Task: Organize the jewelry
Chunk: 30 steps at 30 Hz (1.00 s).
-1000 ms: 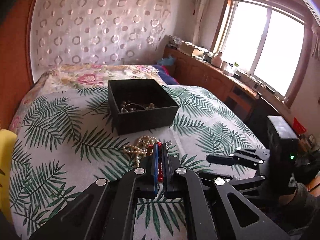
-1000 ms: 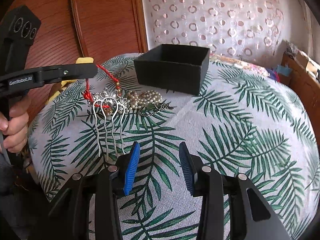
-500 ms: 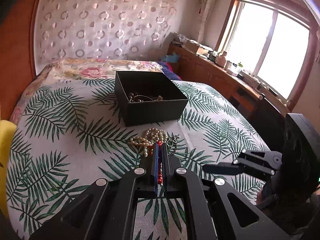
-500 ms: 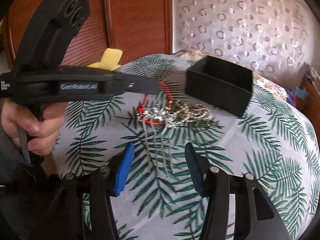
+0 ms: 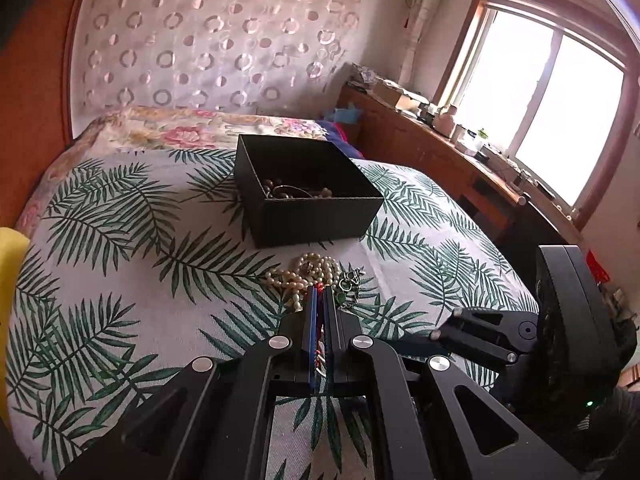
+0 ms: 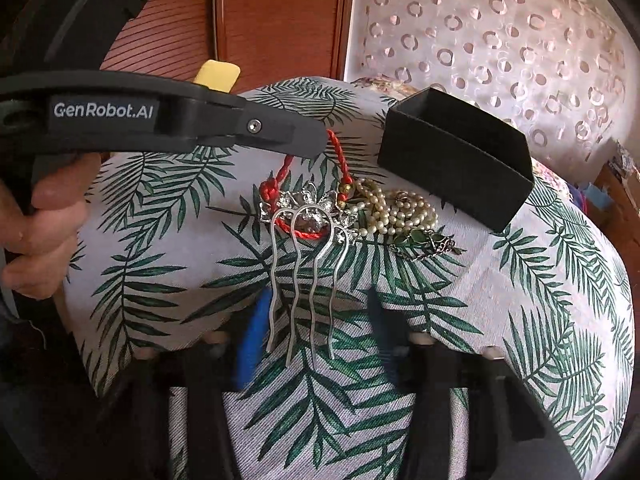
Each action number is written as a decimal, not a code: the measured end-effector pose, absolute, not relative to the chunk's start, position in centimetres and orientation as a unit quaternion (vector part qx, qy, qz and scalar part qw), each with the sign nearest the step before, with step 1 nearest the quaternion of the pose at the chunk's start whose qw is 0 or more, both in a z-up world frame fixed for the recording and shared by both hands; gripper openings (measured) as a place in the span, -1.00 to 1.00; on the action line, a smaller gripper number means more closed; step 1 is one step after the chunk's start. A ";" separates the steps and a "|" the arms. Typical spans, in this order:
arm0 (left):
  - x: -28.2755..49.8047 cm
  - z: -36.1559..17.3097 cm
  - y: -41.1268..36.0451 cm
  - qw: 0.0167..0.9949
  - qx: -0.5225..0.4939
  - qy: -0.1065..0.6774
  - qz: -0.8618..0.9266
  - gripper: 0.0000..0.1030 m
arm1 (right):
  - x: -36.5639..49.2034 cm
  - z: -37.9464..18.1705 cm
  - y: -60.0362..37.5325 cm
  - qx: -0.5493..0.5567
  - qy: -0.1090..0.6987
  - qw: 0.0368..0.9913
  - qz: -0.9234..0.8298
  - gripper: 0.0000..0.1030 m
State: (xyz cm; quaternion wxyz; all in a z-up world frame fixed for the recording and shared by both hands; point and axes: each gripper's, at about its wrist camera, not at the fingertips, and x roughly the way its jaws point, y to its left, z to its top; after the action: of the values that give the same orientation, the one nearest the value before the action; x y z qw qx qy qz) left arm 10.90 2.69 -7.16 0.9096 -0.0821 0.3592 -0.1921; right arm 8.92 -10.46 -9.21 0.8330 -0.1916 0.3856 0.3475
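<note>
Since a second ago the right hand-held gripper (image 6: pixel 316 320) is advancing, jaws wide, straddling the silver hair comb (image 6: pixel 308 264) on the bed, while the left hand-held gripper (image 5: pixel 319 300) is pinching the red cord bracelet (image 6: pixel 340 156), lifting it clear toward the black box (image 5: pixel 308 196).

Matt black card jewelry box (image 5: pixel 308 196) on woven, leaf-printed cloth bedspread (image 6: pixel 500 320). Polished silver metal hair comb (image 6: pixel 308 264), twisted glossy red cord bracelet (image 6: pixel 316 184), lustrous pearl necklace (image 6: pixel 396 212). Left tool (image 5: pixel 319 300): matt black plastic, bright metal screws. Ribbed reddish wood headboard (image 6: pixel 276 20).
</note>
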 end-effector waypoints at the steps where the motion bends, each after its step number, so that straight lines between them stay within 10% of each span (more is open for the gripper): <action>1: 10.9 -7.1 2.7 0.910 -0.082 0.359 -0.192 -0.96 | 8.9 -9.2 -10.5 -0.191 0.384 0.835 0.346 -0.37; 11: 11.1 -8.0 2.9 0.909 -0.080 0.366 -0.185 -0.96 | 9.0 -7.8 -12.0 -0.162 0.364 0.848 0.350 -0.95; 30: 11.0 -7.6 3.1 0.914 -0.074 0.359 -0.174 -0.96 | 9.2 -5.8 -13.4 -0.137 0.340 0.863 0.348 -0.96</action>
State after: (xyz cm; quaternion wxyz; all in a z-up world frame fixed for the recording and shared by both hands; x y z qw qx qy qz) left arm 11.00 3.06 -7.59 0.9138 -0.0738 0.3595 -0.1739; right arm 9.16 -13.41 -5.77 0.8626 -0.1375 0.3404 0.3481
